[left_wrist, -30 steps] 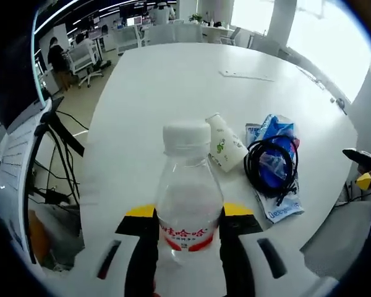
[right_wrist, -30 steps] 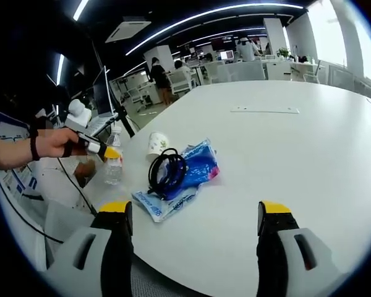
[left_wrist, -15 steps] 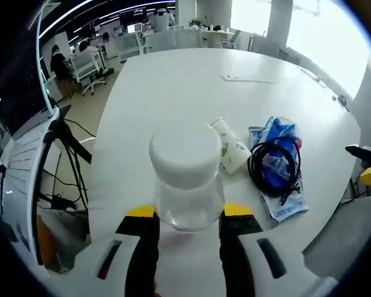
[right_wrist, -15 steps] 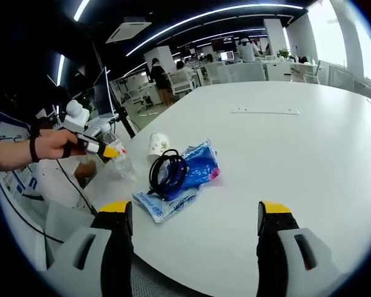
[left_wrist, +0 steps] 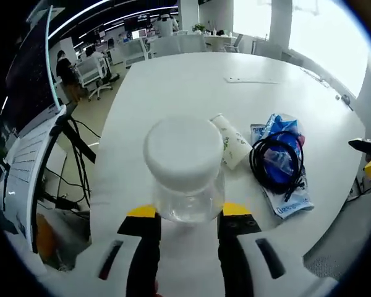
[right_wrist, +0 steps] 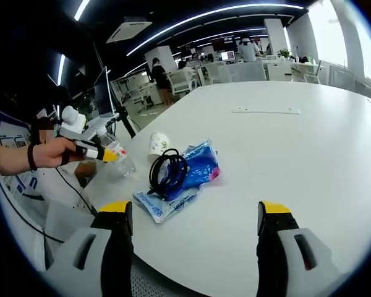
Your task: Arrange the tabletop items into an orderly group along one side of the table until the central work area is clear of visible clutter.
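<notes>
Clear plastic bottle (left_wrist: 184, 173), tipped cap-first toward the camera, sits clamped in the left gripper (left_wrist: 188, 218) above the table (left_wrist: 173, 80) edge; right gripper (right_wrist: 195, 216) gapes empty, so set it upright beside the cup (left_wrist: 230, 142).

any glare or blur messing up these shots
Left gripper view: windows at upper right blow out to white; the bottle cap looms large and soft, with fisheye bending the table edges. Right gripper view: blown-out window at upper right, dark ceiling, table contents sharp.

White table (right_wrist: 309, 142) (cup (right_wrist: 157, 143), cable (right_wrist: 167, 172), pkt (right_wrist: 182, 182))
</notes>
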`<state>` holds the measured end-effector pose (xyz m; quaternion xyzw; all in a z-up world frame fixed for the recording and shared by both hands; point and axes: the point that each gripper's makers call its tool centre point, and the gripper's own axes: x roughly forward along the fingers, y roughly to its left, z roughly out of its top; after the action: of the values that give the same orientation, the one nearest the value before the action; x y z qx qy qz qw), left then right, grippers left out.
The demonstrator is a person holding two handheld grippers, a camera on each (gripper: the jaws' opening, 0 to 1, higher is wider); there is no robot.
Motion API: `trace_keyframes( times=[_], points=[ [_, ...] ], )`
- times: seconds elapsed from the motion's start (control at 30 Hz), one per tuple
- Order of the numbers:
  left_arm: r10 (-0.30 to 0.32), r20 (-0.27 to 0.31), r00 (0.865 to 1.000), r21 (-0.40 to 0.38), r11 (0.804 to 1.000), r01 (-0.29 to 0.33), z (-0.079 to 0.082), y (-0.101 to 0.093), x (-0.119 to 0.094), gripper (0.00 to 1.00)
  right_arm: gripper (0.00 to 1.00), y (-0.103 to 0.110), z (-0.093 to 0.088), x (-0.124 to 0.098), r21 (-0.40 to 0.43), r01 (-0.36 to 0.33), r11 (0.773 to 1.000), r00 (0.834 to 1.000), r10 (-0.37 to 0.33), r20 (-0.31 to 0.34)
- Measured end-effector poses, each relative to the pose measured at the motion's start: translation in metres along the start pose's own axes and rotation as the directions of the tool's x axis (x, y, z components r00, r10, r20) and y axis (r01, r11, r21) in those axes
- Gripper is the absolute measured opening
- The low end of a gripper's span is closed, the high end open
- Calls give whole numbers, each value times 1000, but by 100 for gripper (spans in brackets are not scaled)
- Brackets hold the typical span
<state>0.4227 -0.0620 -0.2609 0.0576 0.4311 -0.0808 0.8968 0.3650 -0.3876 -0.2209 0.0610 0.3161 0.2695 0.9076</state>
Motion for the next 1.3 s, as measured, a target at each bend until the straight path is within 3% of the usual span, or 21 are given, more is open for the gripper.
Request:
trace_keyframes(
  times=[0.13, 0.63, 0.87, 1.07, 1.3],
  points=[
    [-4, -5, 1000, -41, 999, 3, 0, 1, 1, 34, 83, 1, 2, 0, 0, -3, 1000, 1000, 3, 5],
    [-21, -36, 999, -73, 997, 18, -4, 0, 2, 33, 81, 3, -1, -5, 8, -3, 1000, 1000, 3, 10],
    [-57, -4, 998, -30, 998, 57, -8, 2, 1, 34, 81, 1, 0, -8, 12, 2, 1000, 1000, -2, 17],
    [-126, 74, 989, 38, 992, 123, 7, -2, -3, 37, 81, -2, -4, -10, 17, 7, 1000, 1000, -7, 13],
    [-155, 80, 985, 106, 984, 146, 10, -1, -4, 39, 81, -2, -7, -11, 16, 7, 1000, 1000, -7, 6]
  ],
)
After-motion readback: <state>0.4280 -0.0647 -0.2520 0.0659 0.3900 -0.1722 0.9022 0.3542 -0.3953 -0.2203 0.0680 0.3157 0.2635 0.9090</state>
